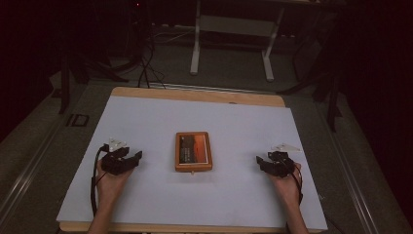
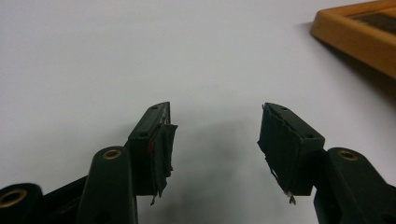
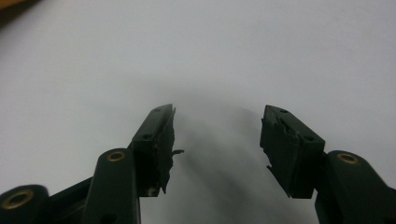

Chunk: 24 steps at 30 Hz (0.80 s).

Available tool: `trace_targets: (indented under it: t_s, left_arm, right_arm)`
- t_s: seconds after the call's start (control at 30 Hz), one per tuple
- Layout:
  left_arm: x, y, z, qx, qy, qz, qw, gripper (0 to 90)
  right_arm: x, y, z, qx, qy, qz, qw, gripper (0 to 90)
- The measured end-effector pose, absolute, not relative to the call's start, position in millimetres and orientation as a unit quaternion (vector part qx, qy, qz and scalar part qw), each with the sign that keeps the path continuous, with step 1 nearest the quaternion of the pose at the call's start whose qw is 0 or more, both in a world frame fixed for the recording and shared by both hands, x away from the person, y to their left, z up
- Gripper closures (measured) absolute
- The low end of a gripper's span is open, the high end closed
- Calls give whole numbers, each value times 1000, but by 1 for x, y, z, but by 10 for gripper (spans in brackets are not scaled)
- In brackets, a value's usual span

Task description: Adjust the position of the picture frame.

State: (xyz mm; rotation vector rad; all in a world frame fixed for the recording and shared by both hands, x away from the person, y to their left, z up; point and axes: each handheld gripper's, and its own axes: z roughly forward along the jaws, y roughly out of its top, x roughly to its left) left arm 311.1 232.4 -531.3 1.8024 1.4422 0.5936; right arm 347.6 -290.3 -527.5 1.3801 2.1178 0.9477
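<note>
The left gripper (image 1: 131,157) rests low on the white sheet (image 1: 146,122) at the table's near left, jaws spread wide with nothing between them. In its own view the pads (image 2: 164,149) hang over bare sheet. At the centre lies a flat wooden-framed box (image 1: 193,151), well apart from both grippers. On the right, the right gripper (image 1: 261,162) sits likewise, jaws wide and empty, pointing toward the box.

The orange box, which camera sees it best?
The high view: the whole orange box lies flat mid-table, between the two grippers, its dark top panel visible. The left gripper view catches just one corner of it at the upper right. The right gripper view has only an orange sliver at its top-left edge.
</note>
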Motion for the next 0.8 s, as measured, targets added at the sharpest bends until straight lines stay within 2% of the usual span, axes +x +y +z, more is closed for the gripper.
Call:
trace_targets:
  t_s: [0.4, 0.8]
  left_arm:
    - [308, 230, -526, 707, 553, 223, 381, 448]
    - [303, 214, -513, 727, 516, 200, 407, 448]
  right_arm:
    - [345, -284, -526, 486, 771, 354, 209, 457]
    - [336, -263, -516, 460, 776, 389, 186, 457]
